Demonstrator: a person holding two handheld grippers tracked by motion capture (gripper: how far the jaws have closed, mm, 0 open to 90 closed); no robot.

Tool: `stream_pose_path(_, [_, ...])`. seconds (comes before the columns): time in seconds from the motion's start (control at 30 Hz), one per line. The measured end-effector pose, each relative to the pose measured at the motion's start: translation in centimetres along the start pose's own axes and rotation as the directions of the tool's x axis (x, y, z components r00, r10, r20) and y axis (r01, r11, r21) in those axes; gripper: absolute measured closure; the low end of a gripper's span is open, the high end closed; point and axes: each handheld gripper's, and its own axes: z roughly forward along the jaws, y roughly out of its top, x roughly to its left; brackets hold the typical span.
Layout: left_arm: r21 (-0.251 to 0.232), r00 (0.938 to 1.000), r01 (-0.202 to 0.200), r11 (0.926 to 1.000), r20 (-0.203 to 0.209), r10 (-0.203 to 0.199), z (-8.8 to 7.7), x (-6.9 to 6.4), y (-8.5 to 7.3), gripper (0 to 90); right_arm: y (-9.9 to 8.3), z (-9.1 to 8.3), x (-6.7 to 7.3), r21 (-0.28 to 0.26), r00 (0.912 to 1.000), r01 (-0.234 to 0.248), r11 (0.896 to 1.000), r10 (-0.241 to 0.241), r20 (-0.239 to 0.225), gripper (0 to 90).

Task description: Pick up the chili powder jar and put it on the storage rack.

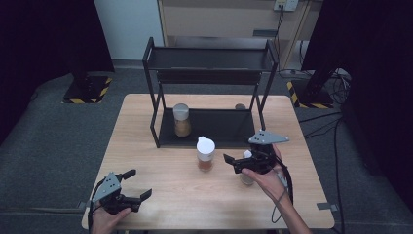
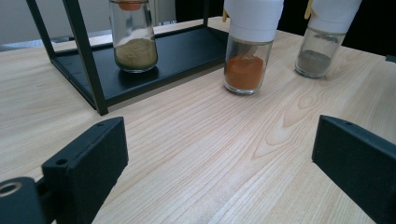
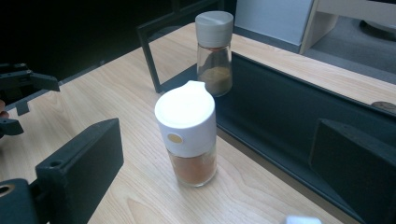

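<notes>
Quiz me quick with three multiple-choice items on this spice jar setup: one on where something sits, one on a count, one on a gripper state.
1. Where does the jar with the grey lid stand?
A. on the lower shelf of the black rack
B. on the rack's top shelf
C. on the floor

2. How many spice jars stand on the bare table, off the rack?
A. none
B. two
C. four

3. How does the right gripper stand?
A. shut on the grey-lidded jar
B. open, its jaws aimed at the white-capped jar of orange powder
C. lying flat on the rack

Answers:
1 A, the right gripper view shows that jar on the rack's lower tray.
2 B, the left gripper view shows the orange-powder jar and a jar of grey powder on the wood.
3 B, its jaws stand apart either side of that jar, not touching it.
</notes>
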Motion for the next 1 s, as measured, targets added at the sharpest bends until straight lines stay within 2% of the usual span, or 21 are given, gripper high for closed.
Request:
stream_pose_path(0.57, [-0.002, 1.0, 0.003, 1.0, 0.005, -0.003, -0.1, 0.1, 0.0, 2.7, 2.1, 4.6, 1.0, 0.085, 0.9996, 0.017, 0.996, -0.015, -0.024, 3.9])
stream_pose_path(1.0, [-0.004, 0.9999, 0.008, 1.0, 0.007, -0.008, -0.1, 0.2, -0.1, 2.7, 2.5, 7.7, 1.4, 0.143, 0.9997, 0.018, 0.99, -0.016, -0.018, 4.0])
